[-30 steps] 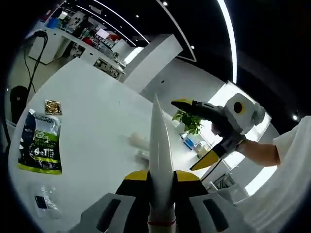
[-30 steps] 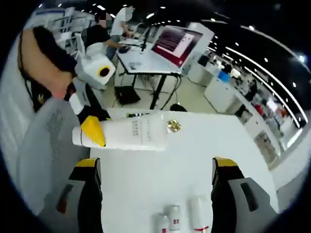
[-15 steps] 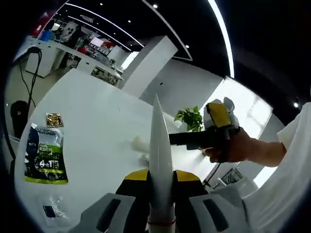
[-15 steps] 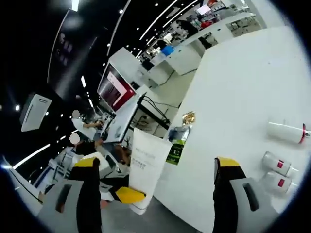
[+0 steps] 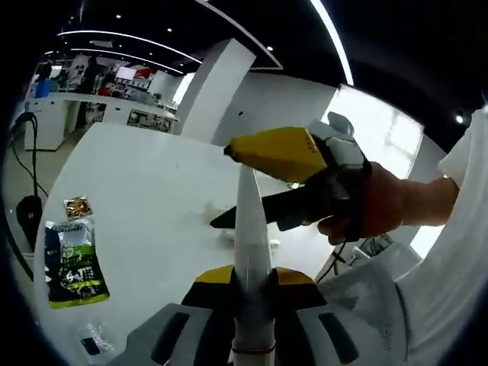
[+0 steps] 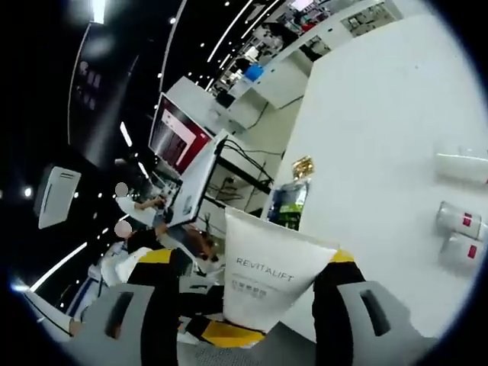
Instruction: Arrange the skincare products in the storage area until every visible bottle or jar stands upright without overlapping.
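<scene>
- Left gripper view has the white tube (image 5: 252, 252) rising straight up the middle, seen edge-on, its crimped end tapering to a thin blade; the left claw (image 5: 252, 286) is closed on its lower part, yellow-tipped jaws pressed to either side.
- Right gripper view shows the same tube (image 6: 273, 278) face-on: a broad, flat, matte white body with grey "REVITALIFT" print, lying between the right claw (image 6: 252, 263)'s two jaws. These stand apart to about the tube's width, and I cannot tell whether they press on it.
- The tube's long axis runs along the left claw's own line, so the right claw, reaching in from the right with a hand (image 5: 374, 210) behind it, meets the flat end crosswise.
- Both claws are at the tube; it hangs above the white surface (image 5: 145, 198), not on it.
- Far right on the surface lie three small white bottles (image 6: 465, 221) on their sides, two with red labels, smooth and cylindrical.
- Near the surface's left edge lie a glossy green packet (image 5: 72, 263) and a small gold wrapper (image 5: 77, 207).
</scene>
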Action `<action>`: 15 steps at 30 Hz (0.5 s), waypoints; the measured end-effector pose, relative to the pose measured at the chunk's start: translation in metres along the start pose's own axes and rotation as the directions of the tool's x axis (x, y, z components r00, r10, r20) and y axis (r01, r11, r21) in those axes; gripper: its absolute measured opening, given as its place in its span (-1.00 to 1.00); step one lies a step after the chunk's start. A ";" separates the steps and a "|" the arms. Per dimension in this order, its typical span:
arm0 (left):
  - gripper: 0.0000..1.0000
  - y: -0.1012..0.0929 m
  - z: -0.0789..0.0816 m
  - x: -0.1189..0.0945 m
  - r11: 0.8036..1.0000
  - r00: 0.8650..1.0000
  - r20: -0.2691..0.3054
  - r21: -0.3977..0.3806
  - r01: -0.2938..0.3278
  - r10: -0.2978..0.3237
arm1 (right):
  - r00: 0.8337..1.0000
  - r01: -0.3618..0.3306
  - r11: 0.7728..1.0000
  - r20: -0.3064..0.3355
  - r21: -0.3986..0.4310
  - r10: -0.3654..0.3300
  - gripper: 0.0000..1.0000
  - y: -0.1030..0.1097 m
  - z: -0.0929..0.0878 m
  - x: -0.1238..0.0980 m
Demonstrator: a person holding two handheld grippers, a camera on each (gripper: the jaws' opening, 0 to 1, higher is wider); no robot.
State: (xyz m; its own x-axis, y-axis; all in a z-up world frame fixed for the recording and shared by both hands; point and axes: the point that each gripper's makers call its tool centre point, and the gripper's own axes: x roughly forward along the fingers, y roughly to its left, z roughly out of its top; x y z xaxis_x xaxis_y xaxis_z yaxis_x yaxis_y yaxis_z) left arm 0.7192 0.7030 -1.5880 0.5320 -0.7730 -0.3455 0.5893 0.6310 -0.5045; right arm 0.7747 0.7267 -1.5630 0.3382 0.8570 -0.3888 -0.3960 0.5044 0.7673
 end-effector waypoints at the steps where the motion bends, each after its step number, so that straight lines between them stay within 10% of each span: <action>1: -0.67 0.000 0.001 0.000 1.000 1.000 0.006 0.005 0.000 0.000 | 1.000 0.005 1.000 0.004 0.000 -0.005 0.08 -0.001 0.000 0.000; 9: -0.68 -0.006 -0.004 0.002 0.995 1.000 -0.021 0.099 0.004 -0.002 | 0.999 0.032 0.999 0.024 0.015 -0.032 0.21 -0.007 -0.001 0.008; 15: -0.67 -0.010 -0.007 0.003 0.988 0.999 -0.034 0.154 -0.004 0.009 | 0.999 -0.010 0.993 0.040 0.121 0.005 -0.05 -0.008 -0.005 0.003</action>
State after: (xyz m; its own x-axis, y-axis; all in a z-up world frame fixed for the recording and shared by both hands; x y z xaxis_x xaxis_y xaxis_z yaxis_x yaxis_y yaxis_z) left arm 0.7105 0.6945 -1.5899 0.5165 -0.7691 -0.3765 0.6739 0.6363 -0.3754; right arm 0.7748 0.7263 -1.5728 0.3699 0.8548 -0.3641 -0.2929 0.4792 0.8274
